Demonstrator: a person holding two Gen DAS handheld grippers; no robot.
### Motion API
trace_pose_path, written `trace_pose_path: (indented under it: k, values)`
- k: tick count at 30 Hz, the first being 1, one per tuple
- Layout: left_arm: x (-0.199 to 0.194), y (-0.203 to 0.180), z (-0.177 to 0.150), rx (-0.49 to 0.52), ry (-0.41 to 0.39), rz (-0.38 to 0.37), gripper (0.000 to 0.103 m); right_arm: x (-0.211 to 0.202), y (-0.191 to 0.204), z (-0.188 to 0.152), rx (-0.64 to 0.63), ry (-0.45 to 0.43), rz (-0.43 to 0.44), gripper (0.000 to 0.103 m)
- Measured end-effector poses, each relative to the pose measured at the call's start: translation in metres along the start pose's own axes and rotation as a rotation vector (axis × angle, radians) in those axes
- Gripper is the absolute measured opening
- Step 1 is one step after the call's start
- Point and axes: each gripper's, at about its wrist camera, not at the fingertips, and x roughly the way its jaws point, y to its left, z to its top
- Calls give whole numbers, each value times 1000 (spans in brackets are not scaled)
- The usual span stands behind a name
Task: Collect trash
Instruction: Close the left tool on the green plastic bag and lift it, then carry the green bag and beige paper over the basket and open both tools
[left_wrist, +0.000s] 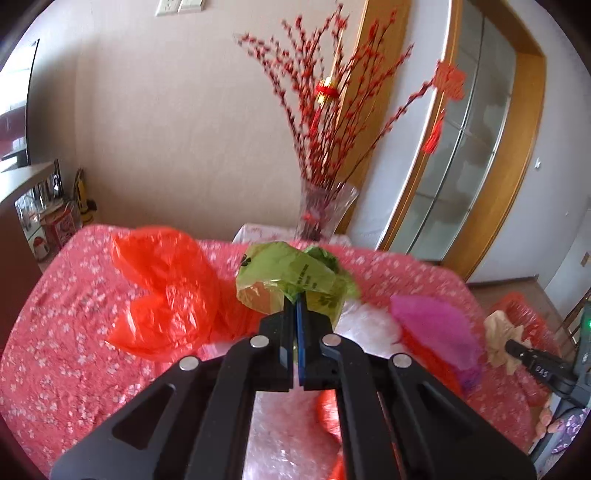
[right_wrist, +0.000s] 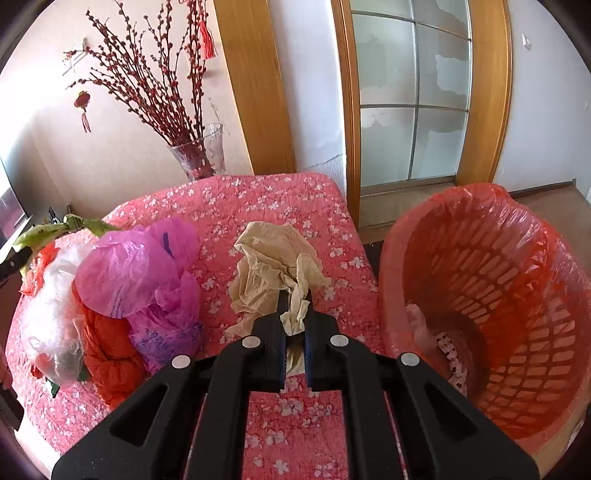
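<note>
My left gripper (left_wrist: 296, 301) is shut on a crumpled green plastic bag (left_wrist: 291, 275) and holds it just above the table. That same green bag (right_wrist: 55, 229) shows at the far left of the right wrist view. My right gripper (right_wrist: 295, 295) is shut on a crumpled beige plastic bag (right_wrist: 273, 269) over the tablecloth. A red basket (right_wrist: 491, 295) lined with a red bag stands just right of the table, with some trash at its bottom. More bags lie on the table: a red one (left_wrist: 166, 291), a pink one (right_wrist: 136, 266), a white one (right_wrist: 51, 314).
The table wears a pink floral cloth (right_wrist: 258, 199). A glass vase (right_wrist: 201, 155) with red branches stands at its far edge against the wall. A wooden-framed glass door (right_wrist: 410, 103) rises behind the basket. Shelves with small items (left_wrist: 55, 221) are at the left.
</note>
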Motion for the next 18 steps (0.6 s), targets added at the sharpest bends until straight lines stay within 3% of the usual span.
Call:
trace_pose_path:
  k: [8,18]
  values:
    - [-34,-27,14,22,-84,-74,3,-23,-5,6,7,-56,10,8]
    - [-64,-83,27,65,-148,-218,3,-59,-20,16,27,-137,9,8]
